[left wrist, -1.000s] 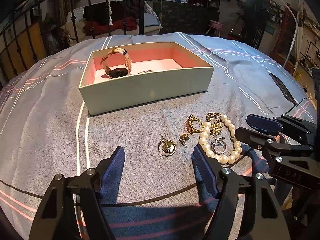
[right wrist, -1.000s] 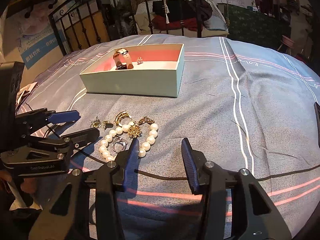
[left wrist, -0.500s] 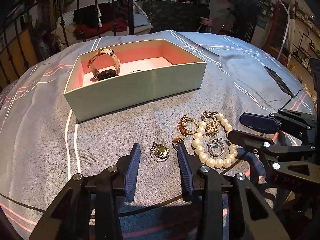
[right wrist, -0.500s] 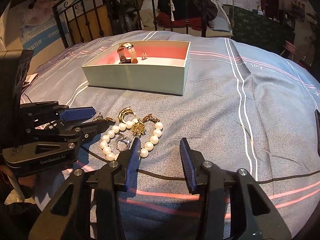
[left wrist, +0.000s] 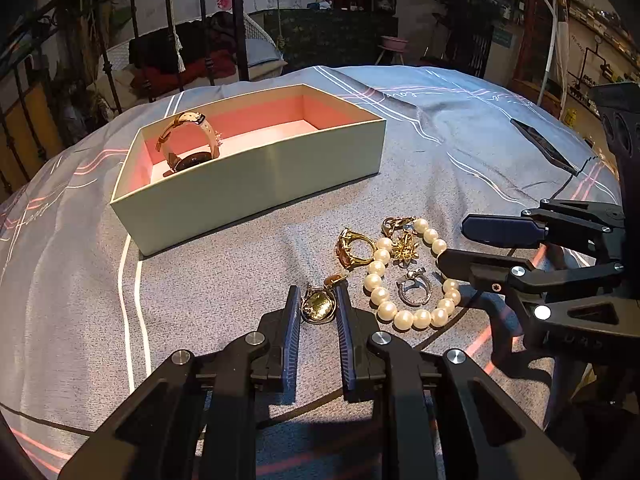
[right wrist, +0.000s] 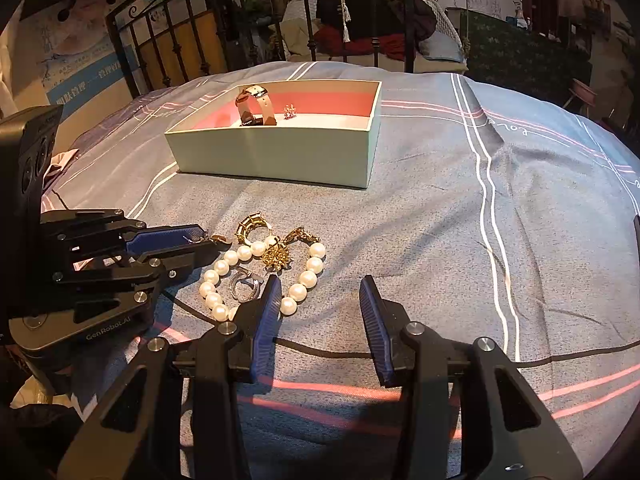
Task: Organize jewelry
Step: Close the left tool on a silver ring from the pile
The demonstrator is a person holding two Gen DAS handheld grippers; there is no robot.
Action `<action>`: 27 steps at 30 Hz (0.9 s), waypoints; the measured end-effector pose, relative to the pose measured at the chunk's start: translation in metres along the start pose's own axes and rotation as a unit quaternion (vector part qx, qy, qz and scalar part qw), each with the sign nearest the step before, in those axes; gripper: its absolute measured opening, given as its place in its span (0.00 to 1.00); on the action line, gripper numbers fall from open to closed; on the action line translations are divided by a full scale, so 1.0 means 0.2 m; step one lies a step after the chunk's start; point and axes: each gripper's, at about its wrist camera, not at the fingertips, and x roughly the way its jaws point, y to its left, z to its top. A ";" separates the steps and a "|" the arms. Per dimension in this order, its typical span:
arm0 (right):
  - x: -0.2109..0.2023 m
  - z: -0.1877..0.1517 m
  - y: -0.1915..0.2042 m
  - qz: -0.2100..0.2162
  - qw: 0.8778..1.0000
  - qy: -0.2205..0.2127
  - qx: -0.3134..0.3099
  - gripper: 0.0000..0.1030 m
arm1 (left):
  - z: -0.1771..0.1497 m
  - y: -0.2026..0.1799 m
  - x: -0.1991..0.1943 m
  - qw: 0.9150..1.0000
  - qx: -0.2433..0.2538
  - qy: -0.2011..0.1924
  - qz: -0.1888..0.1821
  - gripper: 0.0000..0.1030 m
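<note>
Jewelry lies loose on our grey bedspread point(left wrist: 224, 280), short of the pale box point(left wrist: 256, 188) that holds a watch point(left wrist: 192, 140). Our left gripper point(left wrist: 318, 304) has just been closing around a round gold pendant point(left wrist: 319, 306); its pads flank the piece closely, though we cannot tell whether they press it. Beside it sit a gold ring point(left wrist: 352, 248) and the pearl bracelet point(left wrist: 408, 276). Our right gripper point(right wrist: 318, 300) stands unclenched, empty, at the pearls' near edge.

One box point(left wrist: 256, 184), one watch point(left wrist: 188, 144), one pearl bracelet point(left wrist: 404, 316), two grippers point(left wrist: 318, 304)
</note>
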 end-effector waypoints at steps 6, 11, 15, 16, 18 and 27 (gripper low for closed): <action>0.01 0.01 -0.01 0.007 1.000 0.005 0.003 0.42 | 0.00 0.02 -0.01 1.000 -0.015 -0.007 -0.009 0.17; 0.02 0.00 0.01 0.009 1.000 0.003 -0.006 0.50 | 0.00 0.05 -0.03 0.999 -0.031 -0.013 -0.011 0.17; 0.02 0.00 0.02 0.007 1.000 0.000 -0.011 0.54 | 0.02 0.05 -0.06 0.999 -0.035 -0.024 -0.009 0.17; 0.02 0.00 0.02 0.007 1.000 0.000 -0.010 0.54 | 0.02 0.06 -0.08 0.999 -0.038 -0.029 -0.010 0.17; 0.02 0.00 0.02 0.007 1.000 0.000 -0.009 0.54 | 0.04 0.07 -0.11 0.998 -0.047 -0.036 -0.010 0.17; 0.04 0.02 0.06 0.008 0.999 0.014 -0.039 0.59 | 0.09 0.10 -0.20 0.996 -0.064 -0.061 -0.004 0.17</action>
